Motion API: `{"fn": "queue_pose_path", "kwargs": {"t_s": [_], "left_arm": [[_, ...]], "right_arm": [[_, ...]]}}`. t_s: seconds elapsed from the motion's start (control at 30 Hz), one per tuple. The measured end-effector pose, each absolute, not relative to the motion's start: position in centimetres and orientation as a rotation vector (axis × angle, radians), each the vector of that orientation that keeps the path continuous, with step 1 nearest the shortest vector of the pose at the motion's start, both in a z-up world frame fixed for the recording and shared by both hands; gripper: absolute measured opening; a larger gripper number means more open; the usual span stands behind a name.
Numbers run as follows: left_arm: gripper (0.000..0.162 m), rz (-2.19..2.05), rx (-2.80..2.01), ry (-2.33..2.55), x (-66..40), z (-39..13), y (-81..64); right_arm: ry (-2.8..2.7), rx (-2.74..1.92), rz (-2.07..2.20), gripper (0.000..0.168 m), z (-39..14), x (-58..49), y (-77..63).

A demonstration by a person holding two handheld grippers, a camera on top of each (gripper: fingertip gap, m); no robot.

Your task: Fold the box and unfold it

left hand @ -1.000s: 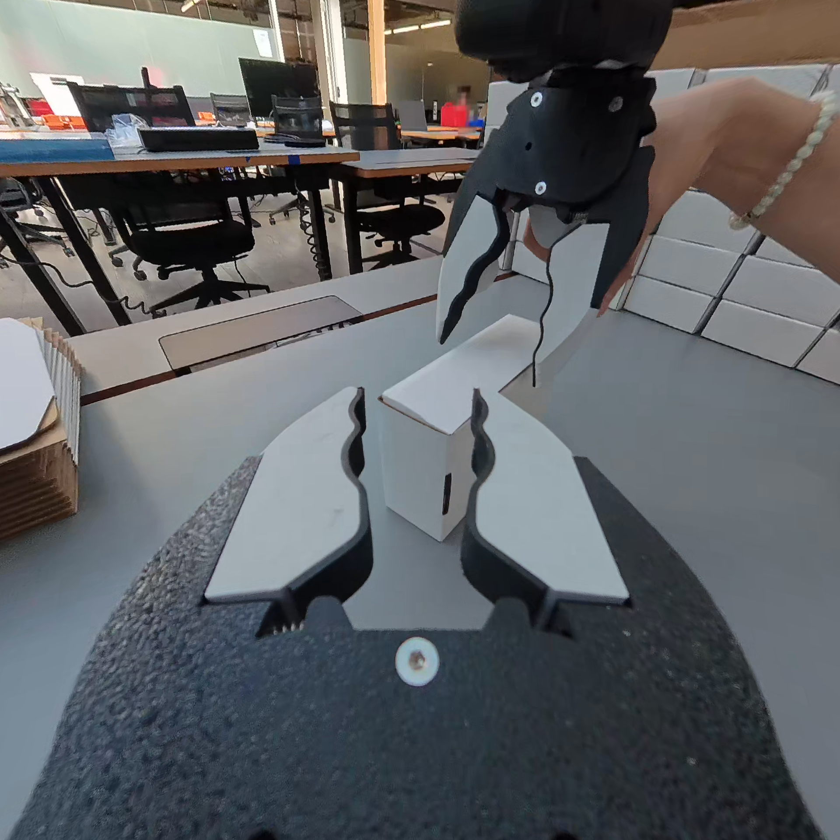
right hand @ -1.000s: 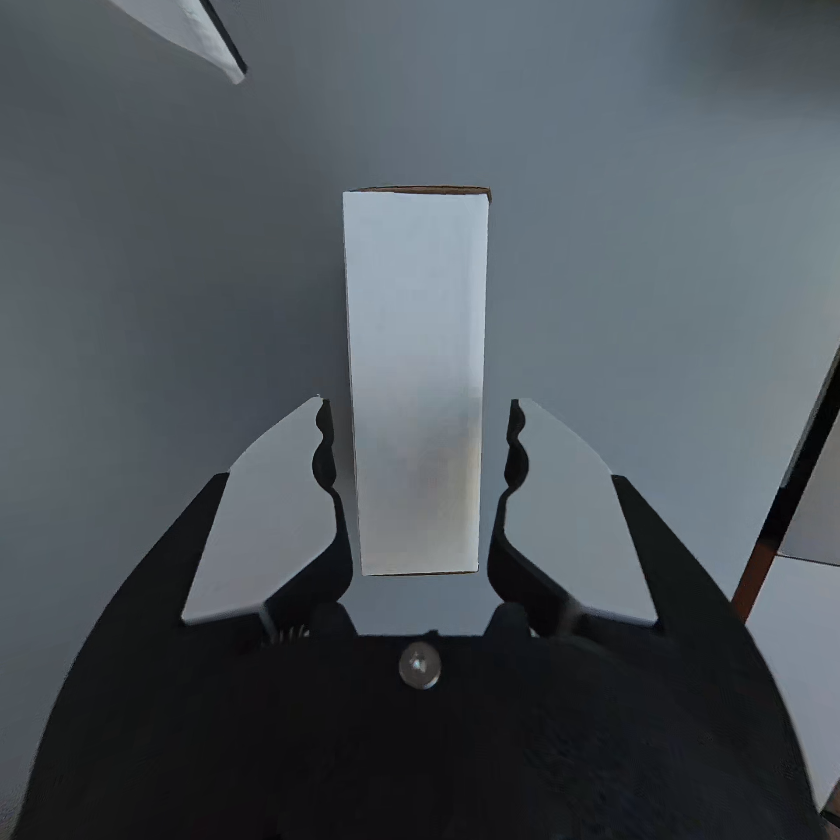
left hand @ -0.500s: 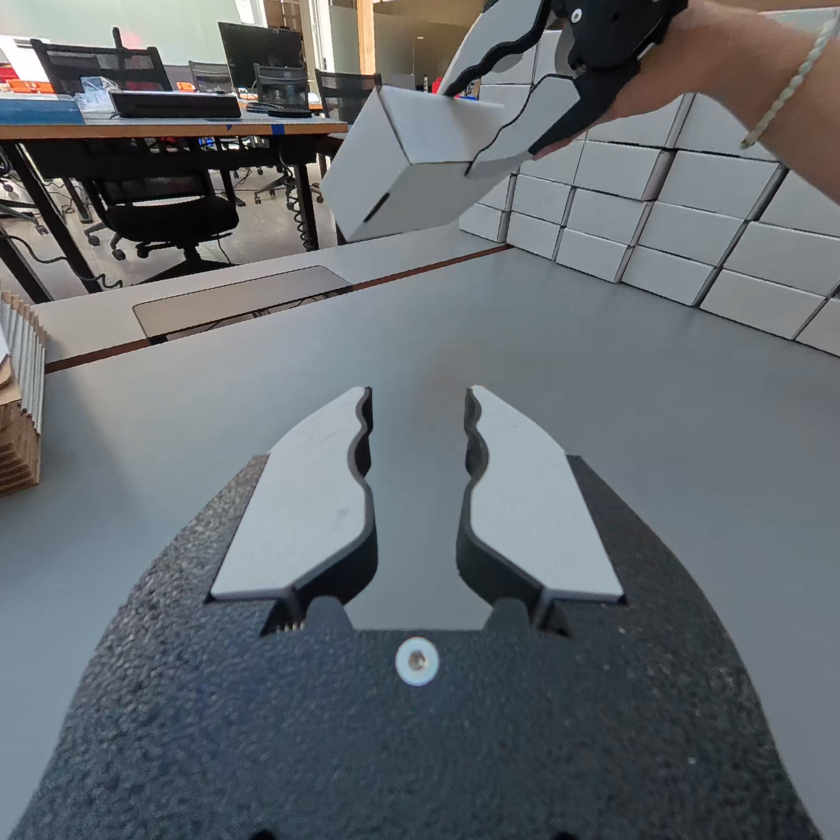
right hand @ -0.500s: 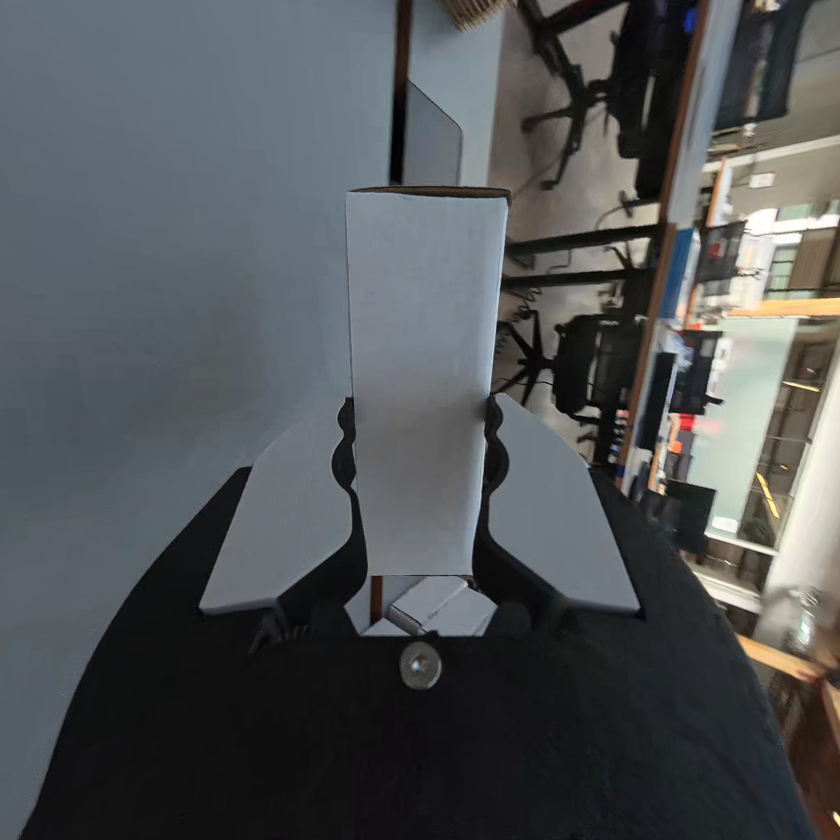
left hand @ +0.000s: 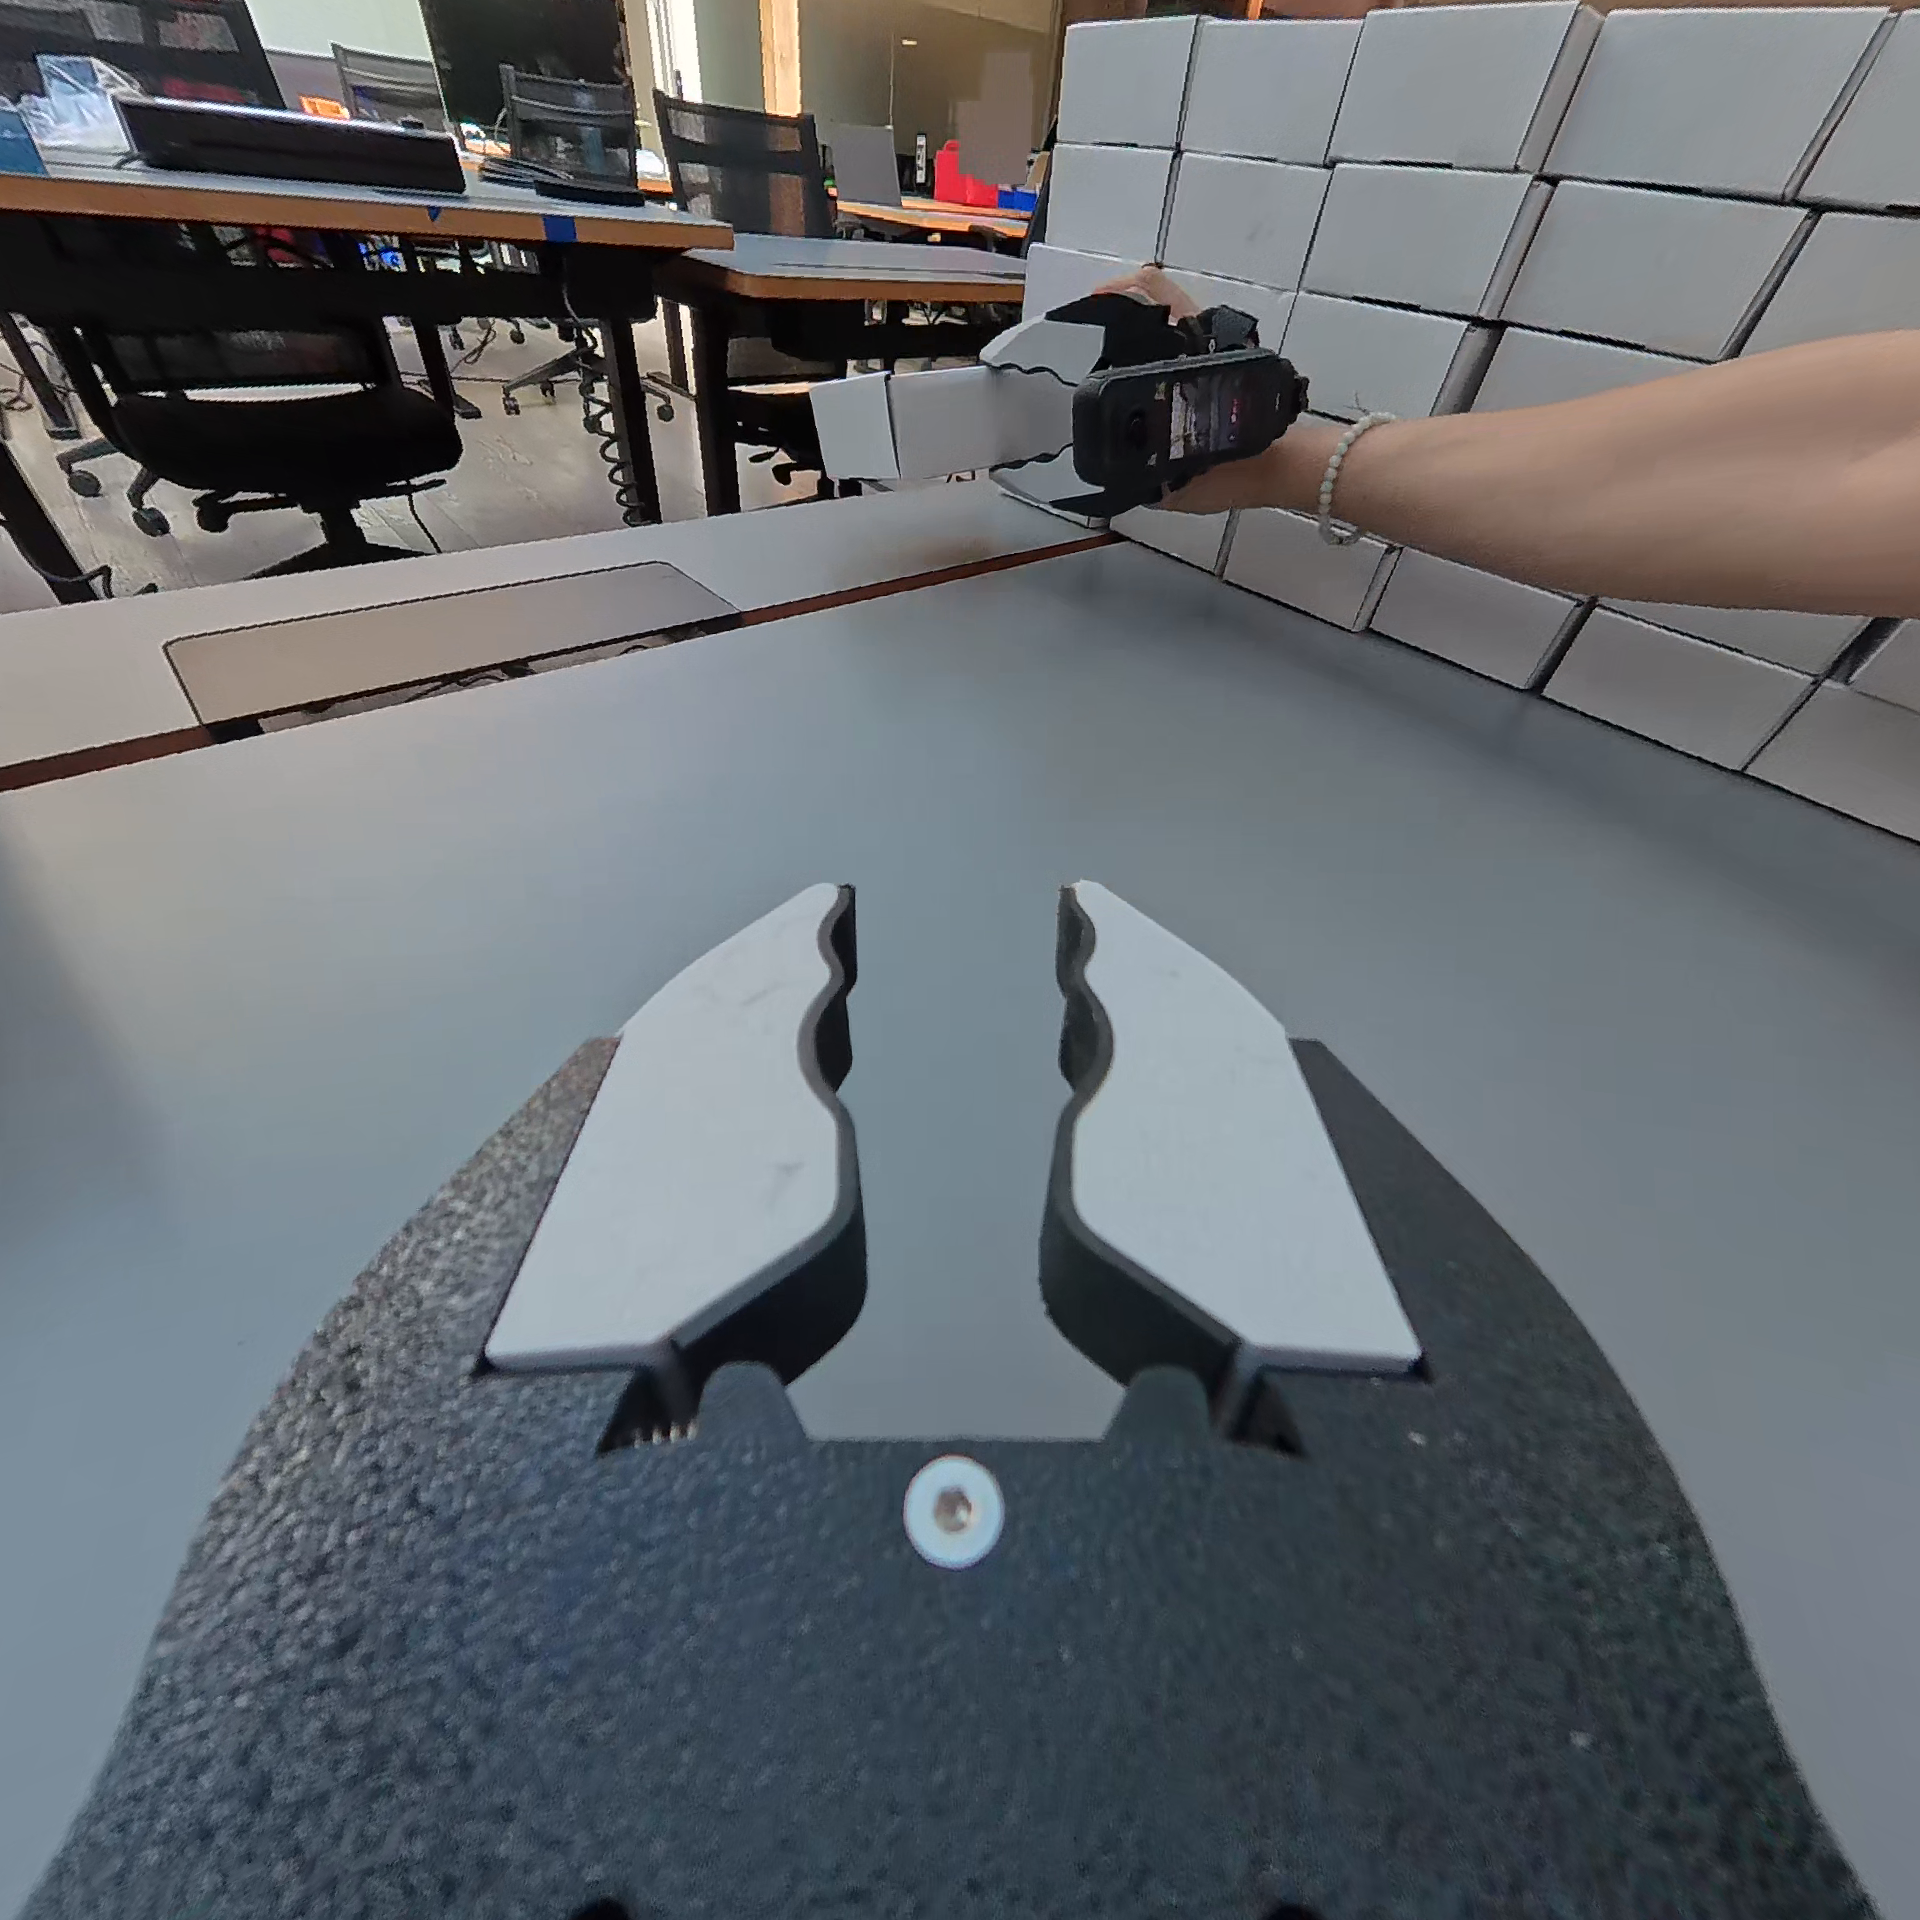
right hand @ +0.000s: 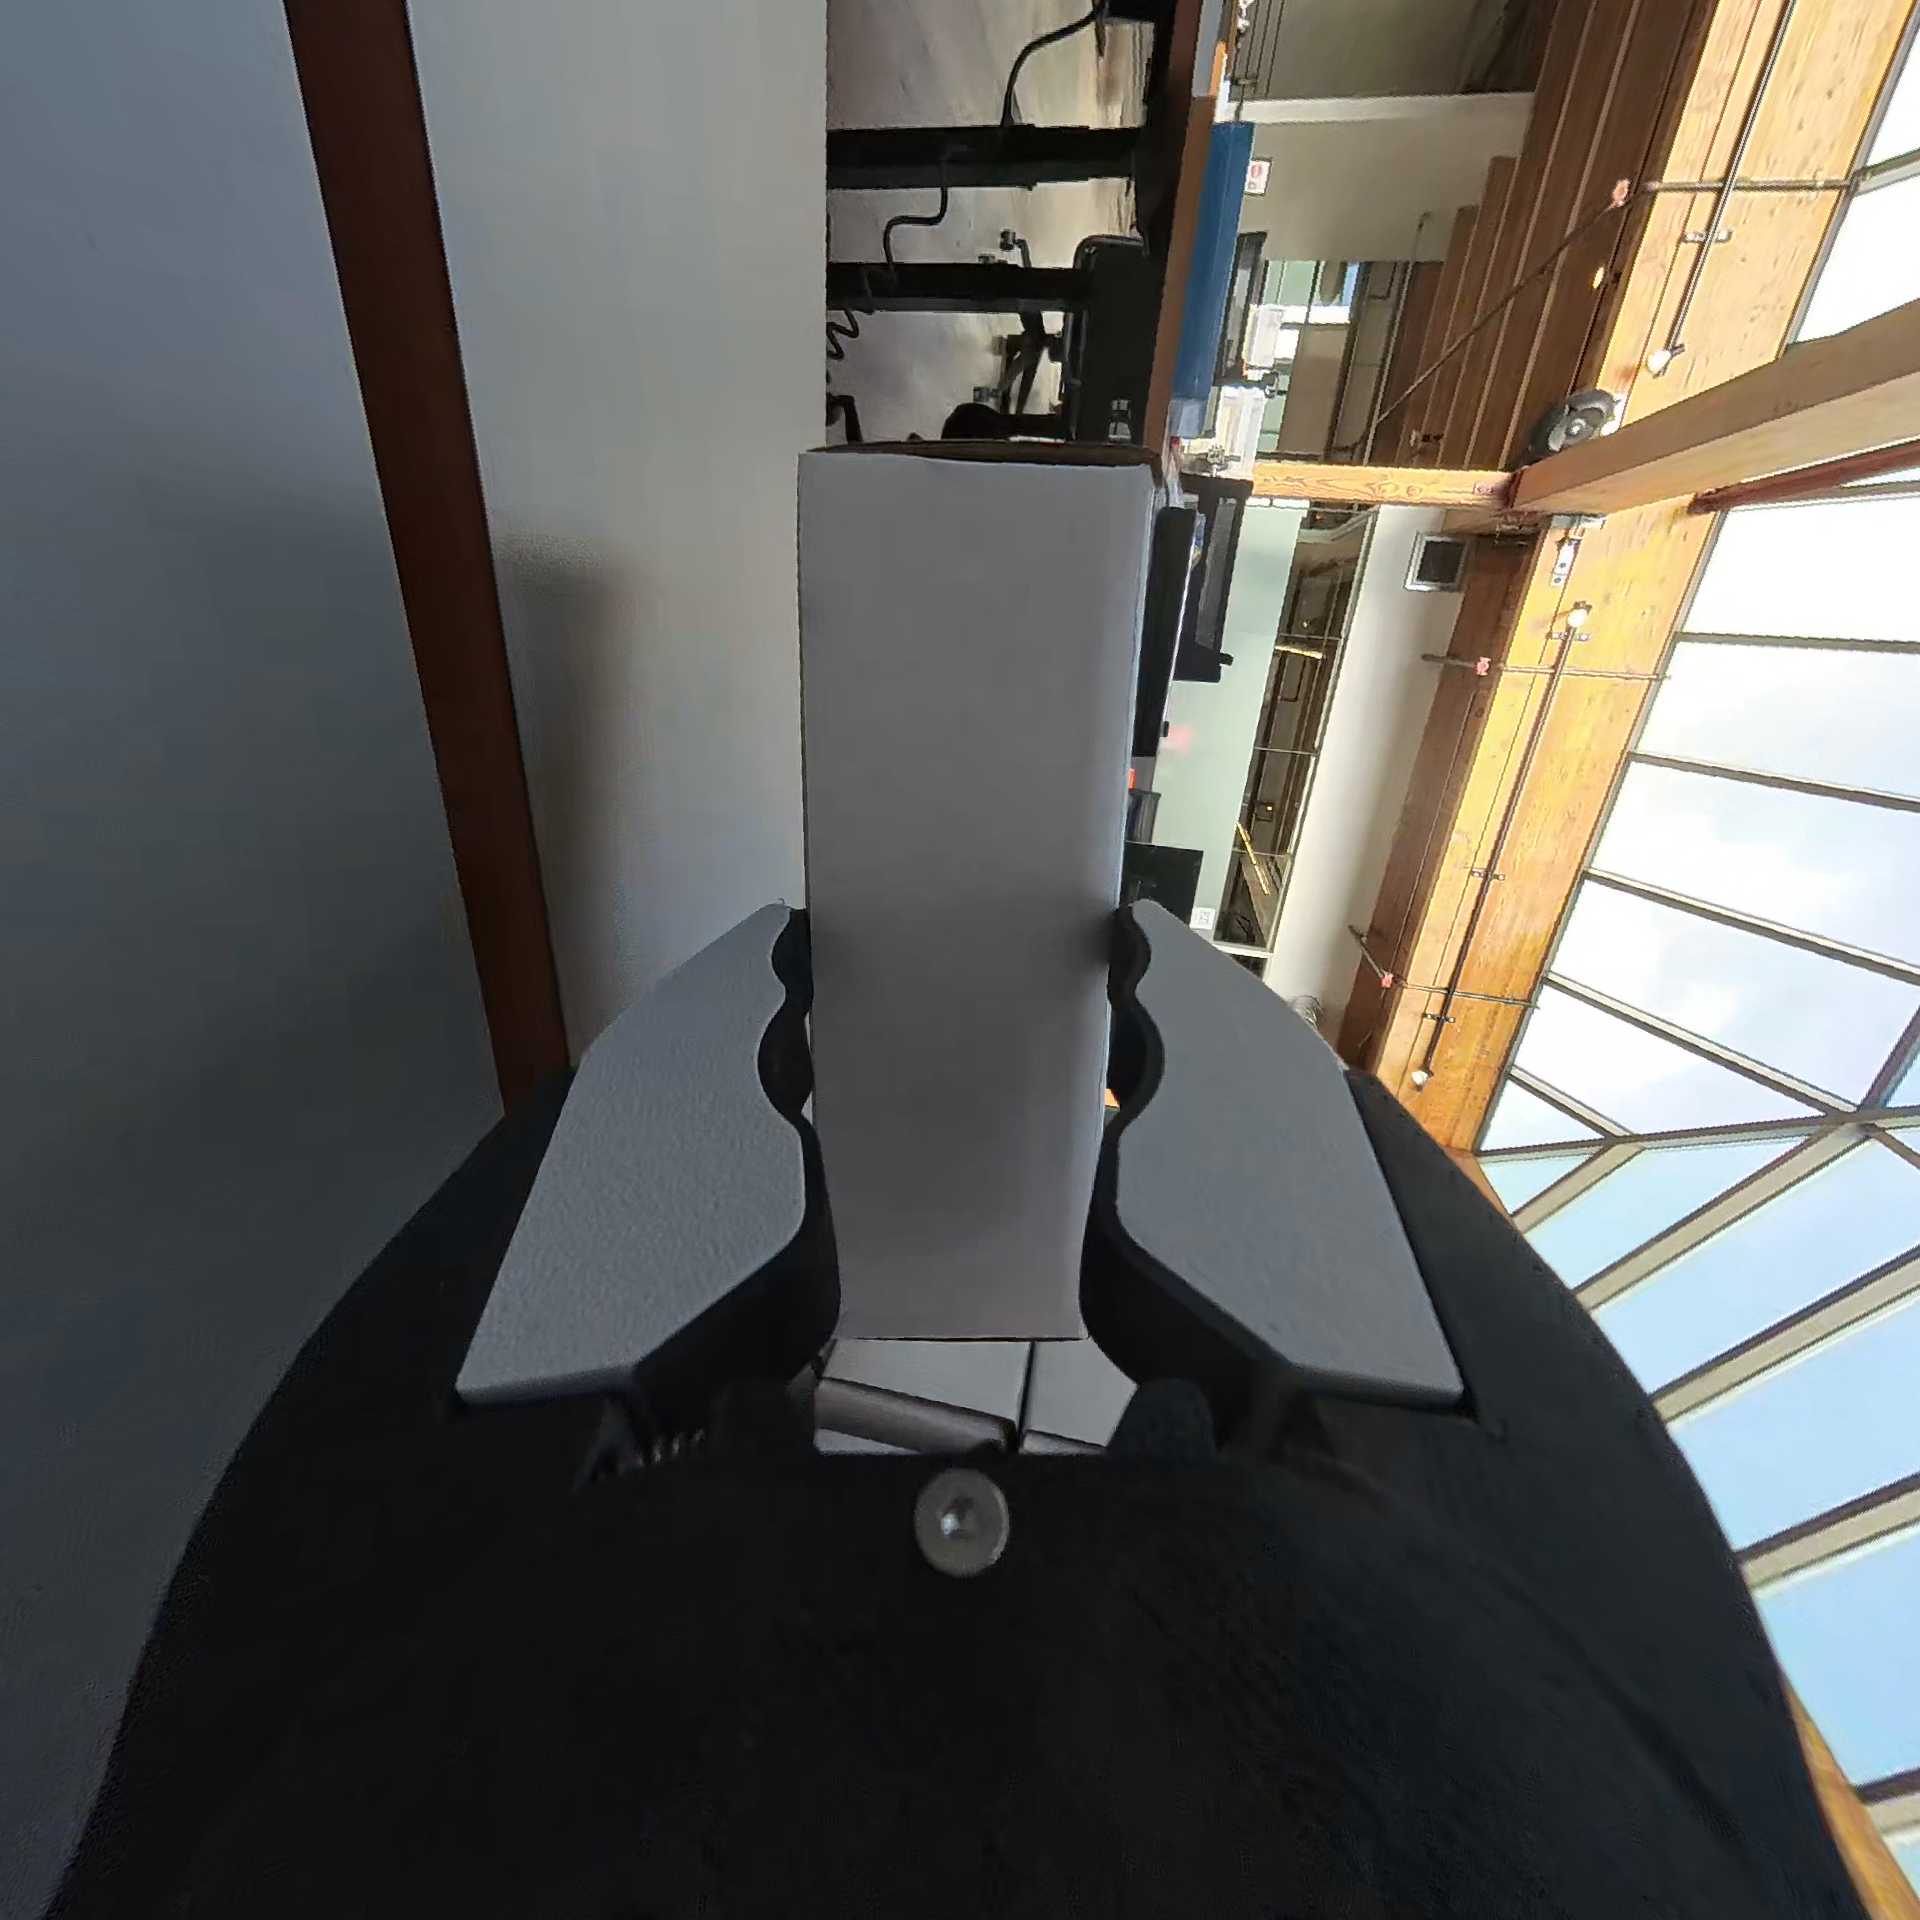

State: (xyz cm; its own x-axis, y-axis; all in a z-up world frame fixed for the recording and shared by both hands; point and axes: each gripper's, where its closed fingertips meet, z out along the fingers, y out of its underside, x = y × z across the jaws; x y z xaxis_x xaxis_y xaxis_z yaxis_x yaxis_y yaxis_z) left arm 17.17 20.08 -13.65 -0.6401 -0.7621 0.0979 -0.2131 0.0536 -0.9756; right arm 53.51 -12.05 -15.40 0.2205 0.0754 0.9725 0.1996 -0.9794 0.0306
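Note:
The folded white box sits between my right gripper's fingers, which are shut on its two long sides; the right gripper is rolled on its side. In the left wrist view the same box is held out level in the air by the right gripper at the far end of the grey table, beside the stack of white boxes. My left gripper is open and empty, low over the table's near part.
A wall of stacked white boxes runs along the table's right and far side. A person's forearm with a bead bracelet reaches across from the right. Desks and office chairs stand beyond the table's far edge.
The right gripper closed on the box, lifted it off the table and carried it to the far end by the stacked boxes, rolling sideways. The left gripper stayed open, with nothing between its fingers now.

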Motion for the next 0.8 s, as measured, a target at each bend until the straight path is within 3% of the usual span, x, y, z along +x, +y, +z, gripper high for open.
{"fn": "queue_pose_path", "kwargs": {"t_s": [0.4, 0.43, 0.47, 0.53, 0.8], "left_arm": [[0.037, -1.571, -0.978, 2.031, 19.2, -15.6, 19.1], [0.038, -1.572, -0.97, 2.046, 19.3, -15.6, 18.9], [0.039, -1.571, -0.959, 2.059, 19.4, -15.5, 18.8], [0.04, -1.563, -0.936, 2.074, 19.7, -15.3, 18.8], [0.045, -1.282, -0.899, 2.002, 24.3, -12.5, 25.3]], "right_arm": [[-0.242, -2.33, -1.564, 0.054, -19.2, 55.3, -11.7], [-0.231, -2.348, -1.497, 0.051, -19.5, 55.0, -11.4], [-0.22, -2.377, -1.43, 0.036, -19.8, 54.7, -11.4], [-0.217, -2.396, -1.368, 0.031, -19.9, 54.3, -11.3], [-0.166, -2.497, -1.311, 0.045, -18.6, 52.3, -10.9]]}}
